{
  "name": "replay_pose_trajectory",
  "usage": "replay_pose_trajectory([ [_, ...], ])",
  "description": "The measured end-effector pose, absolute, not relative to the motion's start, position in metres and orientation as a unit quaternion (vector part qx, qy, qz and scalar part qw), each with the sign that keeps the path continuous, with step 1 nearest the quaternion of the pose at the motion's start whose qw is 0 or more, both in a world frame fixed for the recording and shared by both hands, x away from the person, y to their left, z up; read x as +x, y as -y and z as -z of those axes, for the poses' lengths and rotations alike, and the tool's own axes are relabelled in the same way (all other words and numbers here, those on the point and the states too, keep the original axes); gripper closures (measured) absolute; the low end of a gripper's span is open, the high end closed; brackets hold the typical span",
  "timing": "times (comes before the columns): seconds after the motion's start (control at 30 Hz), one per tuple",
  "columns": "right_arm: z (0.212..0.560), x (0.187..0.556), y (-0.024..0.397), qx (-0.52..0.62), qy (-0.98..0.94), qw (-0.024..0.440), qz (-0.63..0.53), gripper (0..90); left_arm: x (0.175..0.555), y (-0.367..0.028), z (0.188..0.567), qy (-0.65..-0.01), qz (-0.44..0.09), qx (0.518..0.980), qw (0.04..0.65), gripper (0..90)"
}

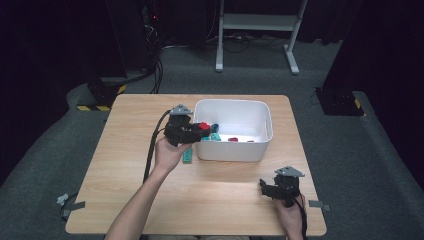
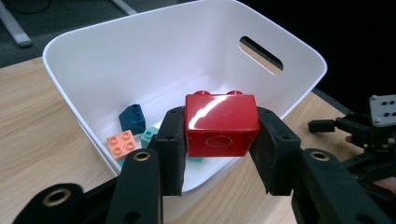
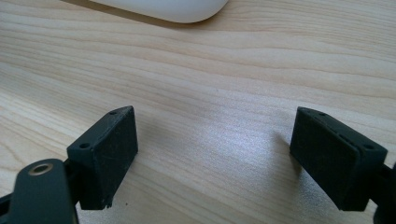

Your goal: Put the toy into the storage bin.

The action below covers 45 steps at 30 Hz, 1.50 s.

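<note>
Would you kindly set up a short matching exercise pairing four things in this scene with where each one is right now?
Things:
1. red brick
2. orange brick
3. green brick
4. right gripper

Places:
A. lying on the bin's floor
B. on the table beside the white bin, outside it
C. clamped in the left gripper over the bin's rim
D. jaws open over bare wood

Pairs: 1-C, 2-A, 3-B, 4-D
</note>
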State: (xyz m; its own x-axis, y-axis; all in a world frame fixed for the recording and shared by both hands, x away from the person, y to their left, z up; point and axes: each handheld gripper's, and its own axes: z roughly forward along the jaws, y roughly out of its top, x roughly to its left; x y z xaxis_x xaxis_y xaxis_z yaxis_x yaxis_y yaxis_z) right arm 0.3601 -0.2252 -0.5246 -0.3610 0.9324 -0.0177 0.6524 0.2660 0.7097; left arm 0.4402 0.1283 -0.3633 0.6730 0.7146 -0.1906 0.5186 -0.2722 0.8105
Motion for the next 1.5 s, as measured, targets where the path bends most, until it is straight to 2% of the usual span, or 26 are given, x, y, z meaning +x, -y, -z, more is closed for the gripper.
replay_pose_trajectory([
  [0.33,0.525,0.360,0.225,0.519,-0.763,0.224,-0.312,15.0,0.452,-0.116,0.374,-0.399,-0.112,0.797,0.440,57.0],
  [0.37,0.525,0.360,0.225,0.519,-0.763,0.224,-0.312,15.0,0.453,-0.115,0.376,-0.401,-0.112,0.797,0.437,52.0],
  [0.47,0.525,0.360,0.225,0.519,-0.763,0.224,-0.312,15.0,0.454,-0.114,0.377,-0.403,-0.119,0.797,0.433,45.4],
  [0.7,0.525,0.360,0.225,0.519,-0.763,0.224,-0.312,15.0,0.444,-0.117,0.373,-0.397,-0.140,0.796,0.434,41.7],
  [1.1,0.525,0.360,0.225,0.519,-0.763,0.224,-0.312,15.0,0.422,-0.146,0.368,-0.412,-0.167,0.778,0.444,37.9],
  [1.5,0.525,0.360,0.225,0.519,-0.763,0.224,-0.312,15.0,0.392,-0.186,0.383,-0.447,-0.184,0.749,0.453,37.3],
])
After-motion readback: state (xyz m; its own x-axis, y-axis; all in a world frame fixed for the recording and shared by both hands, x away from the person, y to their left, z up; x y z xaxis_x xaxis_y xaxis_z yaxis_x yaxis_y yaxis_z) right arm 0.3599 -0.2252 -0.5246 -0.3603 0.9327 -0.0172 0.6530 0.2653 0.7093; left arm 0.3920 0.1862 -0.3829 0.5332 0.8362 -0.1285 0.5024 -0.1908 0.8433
